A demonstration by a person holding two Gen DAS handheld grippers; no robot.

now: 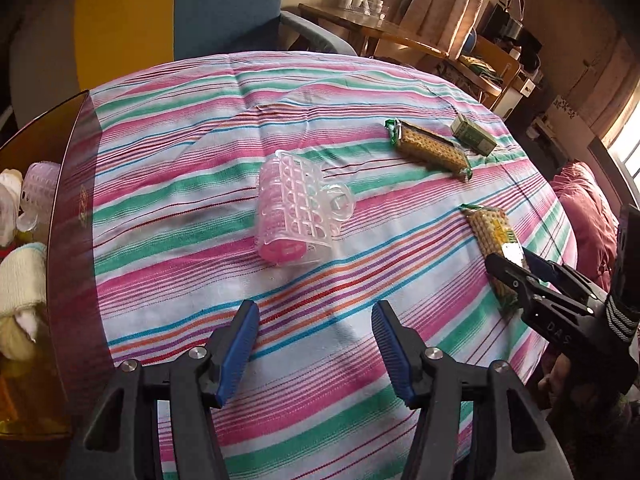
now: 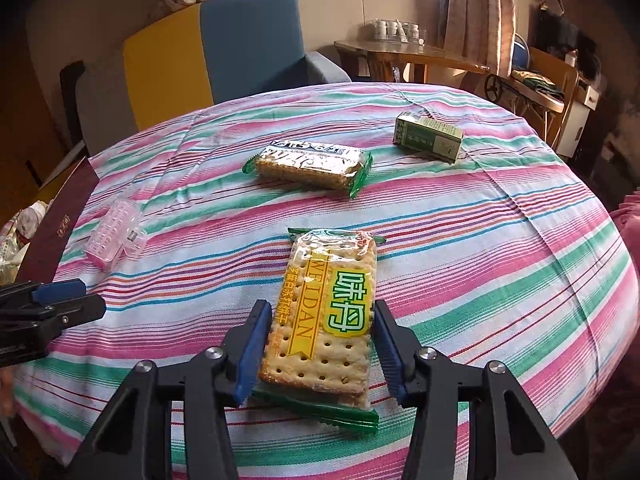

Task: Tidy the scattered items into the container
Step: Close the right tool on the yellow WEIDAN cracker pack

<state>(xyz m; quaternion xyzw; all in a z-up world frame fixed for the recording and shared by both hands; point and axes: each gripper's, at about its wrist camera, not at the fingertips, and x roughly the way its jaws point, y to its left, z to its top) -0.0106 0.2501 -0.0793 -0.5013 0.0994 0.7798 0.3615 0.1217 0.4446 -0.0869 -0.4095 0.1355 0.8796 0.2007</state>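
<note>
A cracker packet (image 2: 328, 312) with a yellow and green label lies on the striped cloth between the fingers of my right gripper (image 2: 316, 344). The jaws stand open on either side of it, close to its edges. It also shows in the left wrist view (image 1: 494, 240), with my right gripper (image 1: 516, 264) over it. My left gripper (image 1: 314, 348) is open and empty above the cloth. A pink hair roller in a clear clip (image 1: 296, 210) lies ahead of it. The brown box (image 1: 74, 216) at the left holds rollers and cloths.
A second cracker packet (image 2: 310, 166) and a small green carton (image 2: 430, 136) lie farther back on the round table (image 2: 500, 240). A blue and yellow chair (image 2: 224, 52) stands behind it. A wooden side table (image 2: 412, 54) is at the back right.
</note>
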